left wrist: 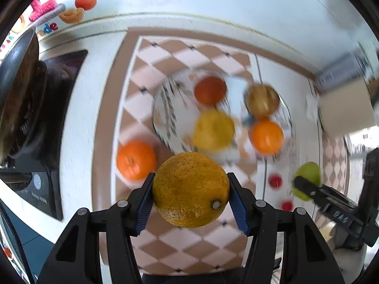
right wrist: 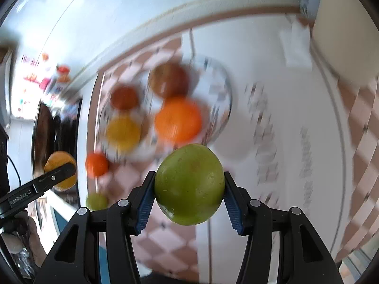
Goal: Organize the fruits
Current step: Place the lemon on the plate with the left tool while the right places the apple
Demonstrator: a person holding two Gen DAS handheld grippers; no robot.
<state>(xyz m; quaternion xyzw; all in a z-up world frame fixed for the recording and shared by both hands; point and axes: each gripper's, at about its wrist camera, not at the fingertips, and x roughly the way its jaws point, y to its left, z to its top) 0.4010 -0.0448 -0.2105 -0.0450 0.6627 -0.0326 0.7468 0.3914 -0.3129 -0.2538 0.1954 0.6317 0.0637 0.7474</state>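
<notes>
My left gripper (left wrist: 191, 195) is shut on a rough yellow-orange citrus (left wrist: 191, 189) and holds it above the checkered cloth (left wrist: 180, 243). My right gripper (right wrist: 189, 190) is shut on a green fruit (right wrist: 189, 184), also held in the air; it shows at the right of the left wrist view (left wrist: 308, 172). A glass plate (left wrist: 165, 108) beyond holds a red-orange fruit (left wrist: 210, 90), a yellow one (left wrist: 214, 129), a brownish one (left wrist: 262, 100) and an orange (left wrist: 267, 136). A loose orange (left wrist: 136, 160) lies left of the plate. A small green fruit (right wrist: 96, 201) lies on the cloth.
A dark pan (left wrist: 16, 90) on a black stove stands at the far left. Two small red fruits (left wrist: 275, 181) lie on the white surface at the right. The wall behind carries fruit stickers (left wrist: 85, 0). The views are motion-blurred.
</notes>
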